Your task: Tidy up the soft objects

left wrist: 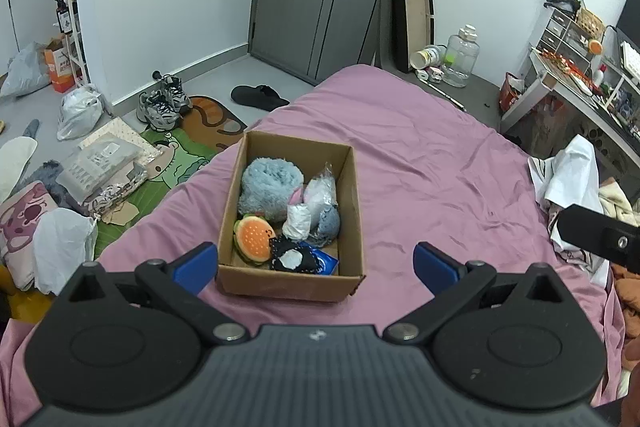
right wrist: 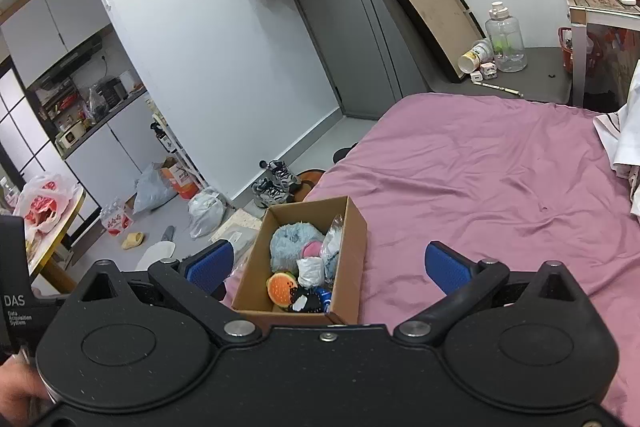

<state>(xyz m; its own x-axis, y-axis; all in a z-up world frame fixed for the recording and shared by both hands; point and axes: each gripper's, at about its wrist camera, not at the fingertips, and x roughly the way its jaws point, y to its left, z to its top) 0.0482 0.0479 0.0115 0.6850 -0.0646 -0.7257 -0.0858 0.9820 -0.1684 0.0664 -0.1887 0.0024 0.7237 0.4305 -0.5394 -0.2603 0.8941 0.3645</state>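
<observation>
Looking along the left gripper (left wrist: 314, 265), its 2 fingers spread wide, holding nothing, above a box (left wrist: 290, 285) on the pink bed (left wrist: 420, 155); toys (left wrist: 272, 187) fill it. From the right wrist, the right gripper (right wrist: 328, 269) gapes too, box (right wrist: 352, 259) between.

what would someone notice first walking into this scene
An open brown cardboard box on the wrinkled pink bedsheet, packed with soft things: a fluffy light-blue plush at the far end and an orange burger-shaped plush in the near left corner. Both claws, left and right, hover open.
</observation>
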